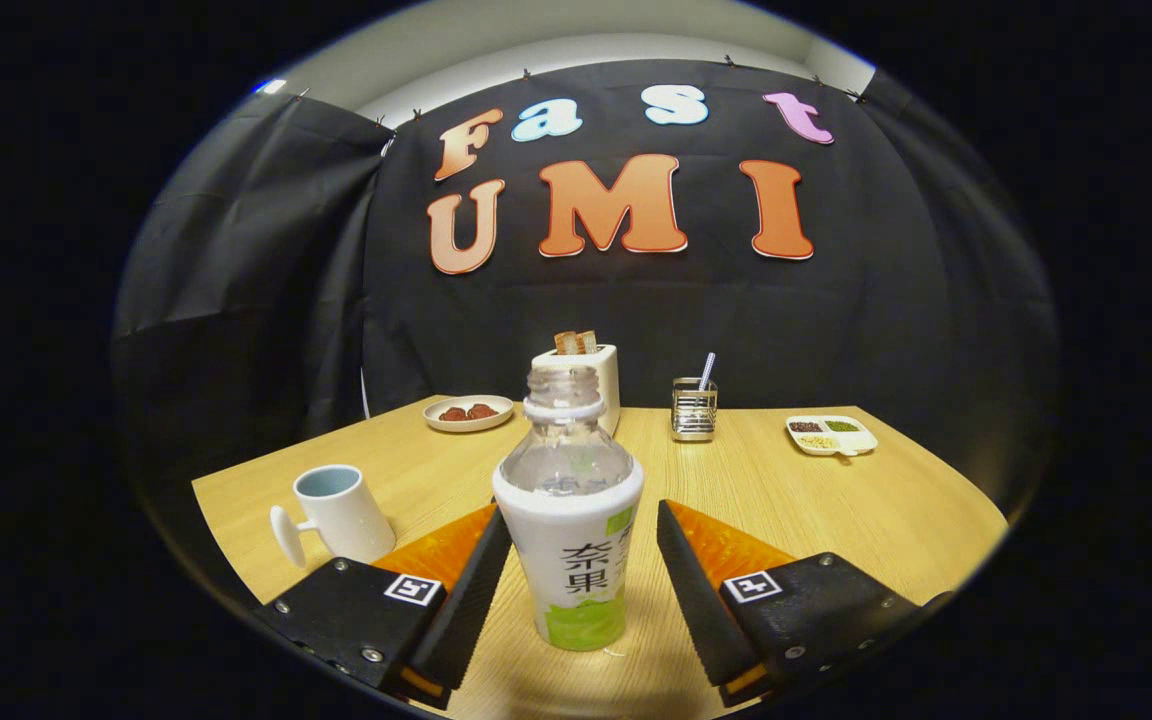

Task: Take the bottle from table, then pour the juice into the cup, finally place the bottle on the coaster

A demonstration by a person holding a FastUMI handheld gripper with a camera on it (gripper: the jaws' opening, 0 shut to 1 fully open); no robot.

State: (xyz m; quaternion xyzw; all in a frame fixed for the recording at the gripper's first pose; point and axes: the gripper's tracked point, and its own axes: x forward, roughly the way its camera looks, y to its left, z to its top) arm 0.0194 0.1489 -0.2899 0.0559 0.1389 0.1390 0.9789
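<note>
I'm looking over a light wooden table (pixel 786 500) backed by black cloth. The gripper (pixel 584 560) is sitting spread, its fingers flanking the uncapped bottle (pixel 569 510) without clearly touching it. A cup (pixel 336 512) is standing just left; toaster (pixel 591 375), plate (pixel 468 412), and divided tray (pixel 831 435) are lying beyond.

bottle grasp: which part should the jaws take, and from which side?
Take the bottle on its labelled lower body, coming straight ahead as the gripper already faces it. The bottle stands upright on the table, uncapped, between the open jaws; the body is a straight cylinder, while the clear shoulder above tapers to a narrow neck. One jaw looks nearly touching, the other apart. The cup stands off to one side.
</note>
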